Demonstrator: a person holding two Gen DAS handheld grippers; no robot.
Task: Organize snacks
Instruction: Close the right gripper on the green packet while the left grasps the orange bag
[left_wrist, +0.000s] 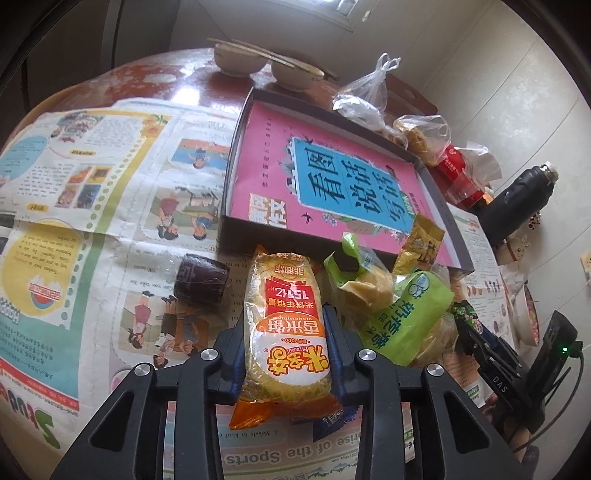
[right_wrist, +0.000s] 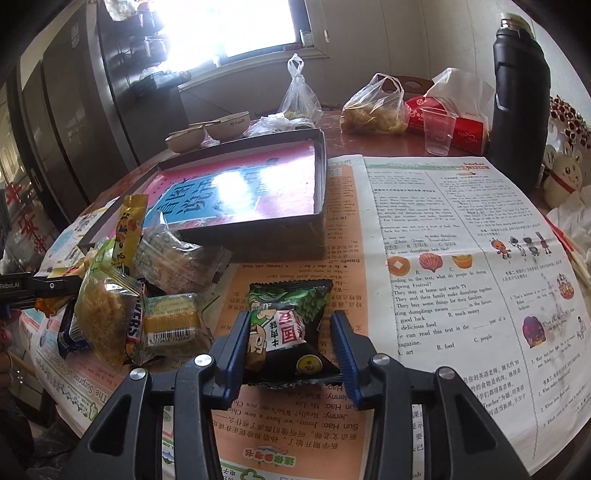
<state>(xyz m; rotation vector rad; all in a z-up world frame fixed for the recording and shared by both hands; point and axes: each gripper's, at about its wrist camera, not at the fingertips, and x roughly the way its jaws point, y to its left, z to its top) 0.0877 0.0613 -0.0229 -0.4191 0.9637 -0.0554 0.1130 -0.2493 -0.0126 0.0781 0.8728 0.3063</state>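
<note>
My left gripper (left_wrist: 286, 325) is shut on a yellow and orange rice-cracker packet (left_wrist: 286, 321), held above the newspaper. Ahead stands a shallow dark box (left_wrist: 236, 147) lined with a pink and blue book cover. A heap of snacks lies at its near edge: green packets (left_wrist: 402, 317), a gold sachet (left_wrist: 421, 243), a dark purple wrapped cake (left_wrist: 201, 278). My right gripper (right_wrist: 290, 332) is shut on a black and green pea-snack packet (right_wrist: 288, 328). The heap (right_wrist: 147, 295) lies to its left, the box (right_wrist: 321, 206) behind it. The left gripper's arm (right_wrist: 40, 288) shows at the left edge.
Two bowls with chopsticks (left_wrist: 266, 62) stand behind the box. Tied plastic bags (right_wrist: 373, 107), a red tissue pack (right_wrist: 461, 125), a clear plastic cup (right_wrist: 437, 129) and a tall black flask (right_wrist: 517, 110) stand at the back right. Newspaper (right_wrist: 461, 258) covers the round table.
</note>
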